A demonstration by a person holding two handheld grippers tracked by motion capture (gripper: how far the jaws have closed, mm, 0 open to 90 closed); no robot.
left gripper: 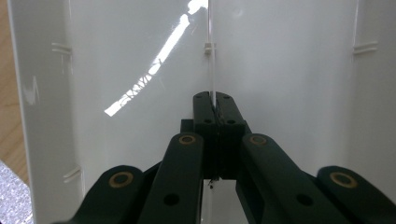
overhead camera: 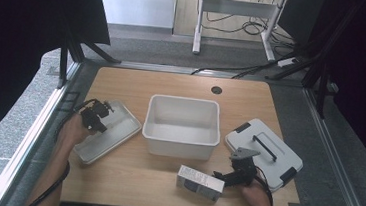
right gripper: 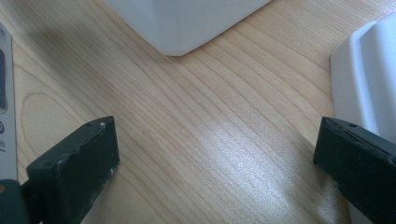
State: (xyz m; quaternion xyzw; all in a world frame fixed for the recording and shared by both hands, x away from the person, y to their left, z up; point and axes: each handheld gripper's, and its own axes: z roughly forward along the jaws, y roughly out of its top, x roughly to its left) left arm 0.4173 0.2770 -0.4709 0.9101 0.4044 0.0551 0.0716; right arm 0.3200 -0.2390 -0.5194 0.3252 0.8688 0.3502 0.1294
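A shallow white tray (overhead camera: 115, 133) lies at the table's left, partly over the edge. My left gripper (overhead camera: 97, 114) is on its far left part. In the left gripper view, the left gripper (left gripper: 215, 100) has its jaws pressed together on a thin upright rib that runs down the middle of the tray (left gripper: 116, 60). At the front right, my right gripper (overhead camera: 227, 173) hovers low over bare wood, between a small cardboard box (overhead camera: 200, 183) and a white lid with a handle (overhead camera: 262, 145). The right gripper (right gripper: 215, 140) stands wide open and holds nothing.
A deep white bin (overhead camera: 179, 148) stands empty at mid-table; its corner (right gripper: 187, 23) is just ahead of the right gripper. The box edge (right gripper: 4, 93) is on that gripper's left and the lid (right gripper: 369, 79) on its right. Bare wood lies along the far side.
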